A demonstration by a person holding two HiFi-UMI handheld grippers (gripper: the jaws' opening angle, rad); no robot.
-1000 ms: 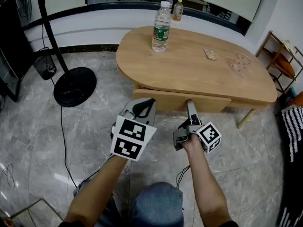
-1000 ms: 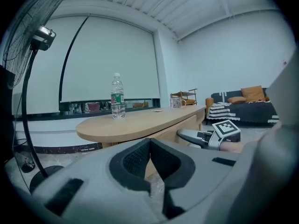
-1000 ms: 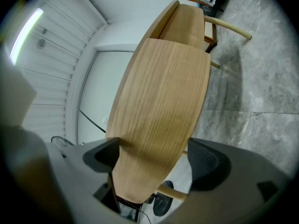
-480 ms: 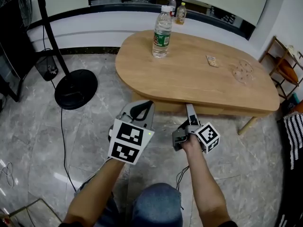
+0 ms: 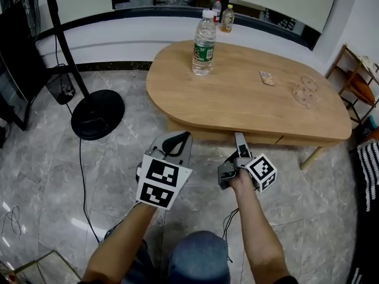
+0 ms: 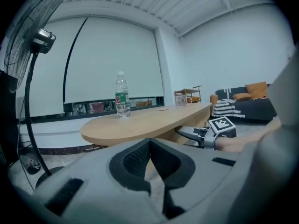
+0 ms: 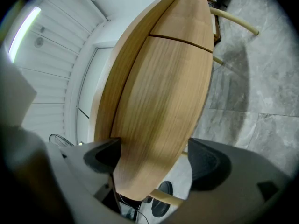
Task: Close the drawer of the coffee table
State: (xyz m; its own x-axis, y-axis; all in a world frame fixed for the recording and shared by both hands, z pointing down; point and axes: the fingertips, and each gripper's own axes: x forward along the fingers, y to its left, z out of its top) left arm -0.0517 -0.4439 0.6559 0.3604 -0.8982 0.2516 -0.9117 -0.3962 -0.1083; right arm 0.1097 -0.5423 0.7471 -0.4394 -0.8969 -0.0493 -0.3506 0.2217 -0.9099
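Looks along the right gripper [image 7: 154, 160], jaws wide apart, just drawn in a touch, clamping nothing. Shows the wooden drawer front [image 7: 159, 101] filling the gap ahead, turned on end beside the coffee table top [image 7: 135, 45]. Grey marble floor [image 7: 252, 106] right, table leg [image 7: 233, 21] above.

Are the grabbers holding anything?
Nothing is held. The right gripper has open jaws at the drawer front; the left gripper is shut and empty.
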